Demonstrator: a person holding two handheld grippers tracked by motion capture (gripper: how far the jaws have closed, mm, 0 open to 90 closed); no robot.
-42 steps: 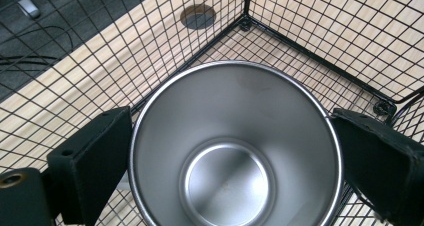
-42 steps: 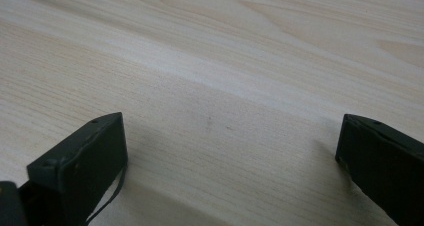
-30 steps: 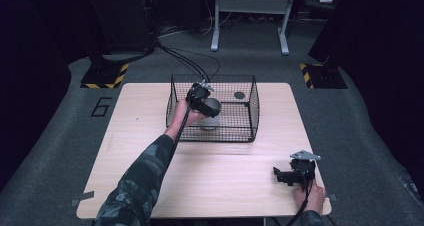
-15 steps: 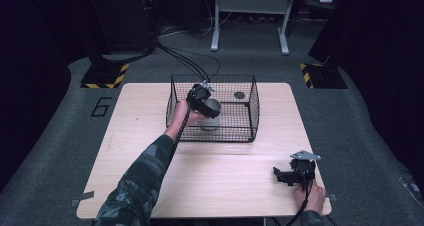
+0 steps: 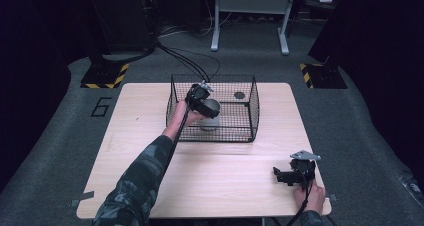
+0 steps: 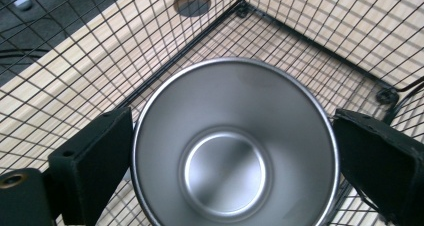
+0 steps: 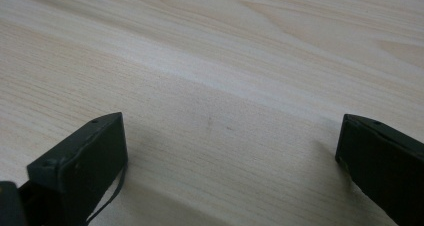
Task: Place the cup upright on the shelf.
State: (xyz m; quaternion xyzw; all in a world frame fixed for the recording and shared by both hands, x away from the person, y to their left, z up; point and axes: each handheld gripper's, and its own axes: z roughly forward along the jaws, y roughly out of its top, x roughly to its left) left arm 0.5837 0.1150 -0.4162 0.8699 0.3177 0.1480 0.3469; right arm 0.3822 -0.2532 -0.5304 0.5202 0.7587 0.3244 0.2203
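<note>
Left gripper view is showing the steel cup (image 6: 235, 151) sitting between the left gripper (image 6: 232, 156) jaws inside the wire basket (image 6: 310, 46), squeezed, near a corner. Right gripper (image 5: 294, 175) is resting wide open on the bare worktop (image 5: 225, 181).

Basket: we see a black wire-mesh basket (image 5: 252, 106) at the far middle of the pale wooden table (image 5: 150, 106).
Left gripper (image 5: 209, 110): we see it inside the basket, over a grey metal cup (image 5: 212, 120).
Right gripper (image 5: 281, 175): we see it low at the table's near right corner.
</note>
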